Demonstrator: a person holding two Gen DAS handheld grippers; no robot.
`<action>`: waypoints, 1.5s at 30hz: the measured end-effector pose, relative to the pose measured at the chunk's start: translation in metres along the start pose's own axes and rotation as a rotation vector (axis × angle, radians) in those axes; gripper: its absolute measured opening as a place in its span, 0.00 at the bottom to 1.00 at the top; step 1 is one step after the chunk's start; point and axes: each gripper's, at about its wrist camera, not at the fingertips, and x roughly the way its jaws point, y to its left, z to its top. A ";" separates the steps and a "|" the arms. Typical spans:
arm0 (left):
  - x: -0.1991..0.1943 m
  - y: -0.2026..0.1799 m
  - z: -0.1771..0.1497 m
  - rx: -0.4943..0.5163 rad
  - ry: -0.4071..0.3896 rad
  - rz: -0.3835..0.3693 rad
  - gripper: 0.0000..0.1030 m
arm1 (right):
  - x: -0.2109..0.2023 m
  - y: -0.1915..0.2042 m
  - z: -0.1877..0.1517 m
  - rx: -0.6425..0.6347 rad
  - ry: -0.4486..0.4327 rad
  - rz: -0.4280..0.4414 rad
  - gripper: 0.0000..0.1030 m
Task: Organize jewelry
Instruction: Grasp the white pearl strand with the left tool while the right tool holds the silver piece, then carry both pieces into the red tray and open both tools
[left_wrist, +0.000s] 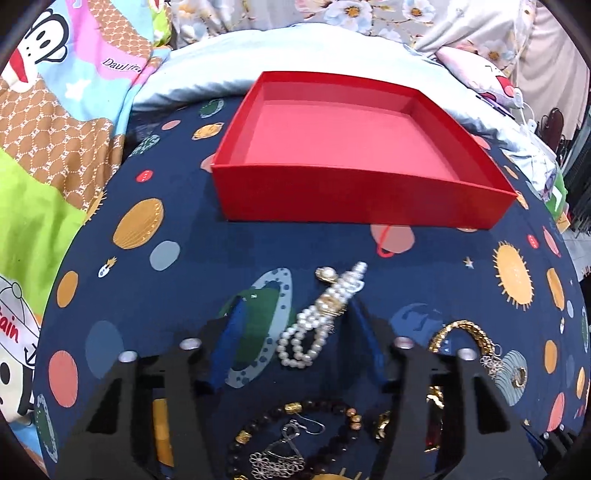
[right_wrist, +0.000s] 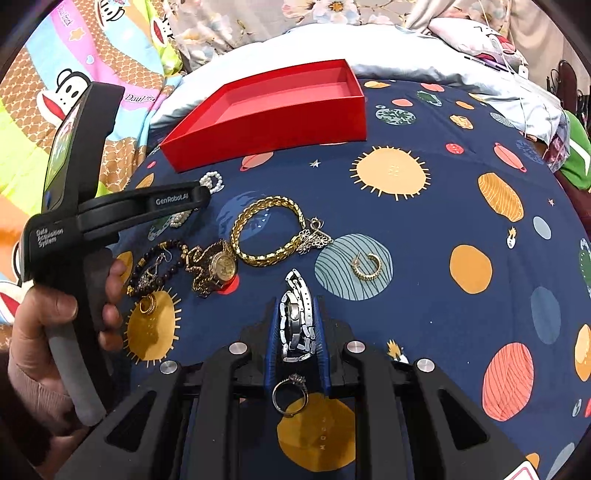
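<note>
A red open box (left_wrist: 351, 129) stands empty on the navy planet-print cloth (left_wrist: 192, 229), at the far side. In the left wrist view a pearl bracelet (left_wrist: 317, 321) lies on the cloth between the blue pads of my left gripper (left_wrist: 297, 306). The right pad is at the pearls, while the left pad stands apart from them. In the right wrist view my right gripper (right_wrist: 297, 306) is shut on a silver link watch (right_wrist: 295, 321), held upright. A silver ring (right_wrist: 290, 393) lies just behind it. The red box (right_wrist: 266, 110) is at the far left there.
A gold chain bracelet (right_wrist: 266, 232), gold watch (right_wrist: 221, 264), dark bead bracelet (right_wrist: 159, 266), gold ring (right_wrist: 147, 304), silver flower earring (right_wrist: 314, 236) and gold hoop earring (right_wrist: 367, 267) lie on the cloth. A hand (right_wrist: 55, 332) holds the left gripper's handle. Bedding and pillows surround the cloth.
</note>
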 end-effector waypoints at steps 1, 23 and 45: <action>-0.001 -0.001 0.000 0.000 0.001 -0.005 0.35 | 0.000 0.000 0.000 0.001 0.000 0.001 0.16; -0.084 -0.012 -0.015 0.035 -0.050 -0.135 0.17 | -0.047 0.010 0.018 -0.017 -0.090 0.044 0.16; -0.023 -0.007 0.154 0.037 -0.164 -0.136 0.17 | 0.019 -0.015 0.239 -0.024 -0.205 0.134 0.17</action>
